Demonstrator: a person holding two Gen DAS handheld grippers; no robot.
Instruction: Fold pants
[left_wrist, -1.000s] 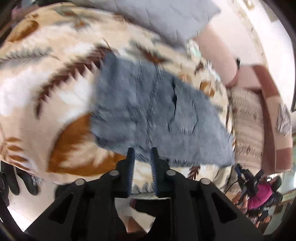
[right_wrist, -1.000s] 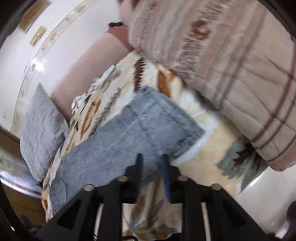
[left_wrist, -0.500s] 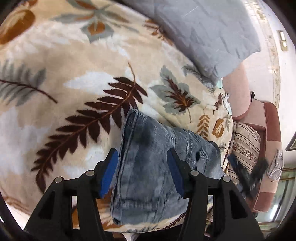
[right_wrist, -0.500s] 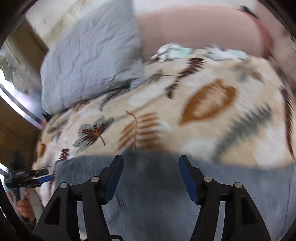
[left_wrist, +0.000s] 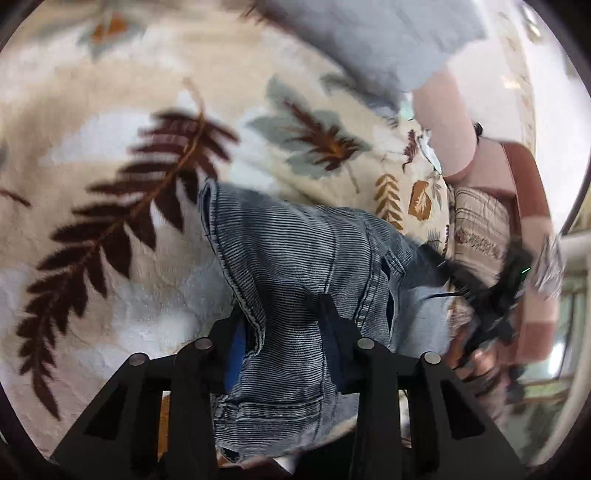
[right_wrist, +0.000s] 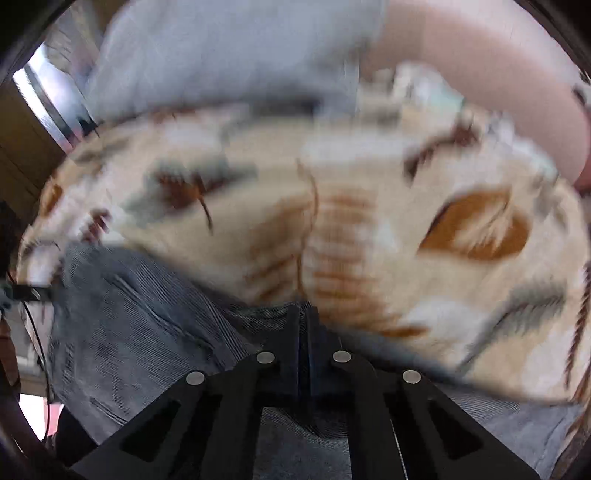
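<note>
Both grippers, wide open half second ago, now clamped. Left gripper pinches bunched waistband of pants at 6 o'clock; right gripper fingers nearly meet on denim edge. Pants lie on leaf-print blanket. Fold lift likely next.

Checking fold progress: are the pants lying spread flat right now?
No. The pants are bunched, pinched up by the left gripper and right gripper over the blanket.

You are in a home, by a sofa: a leaf-print blanket covers the seat, a grey pillow lies behind, and a striped cushion leans against the pink armrest.
</note>
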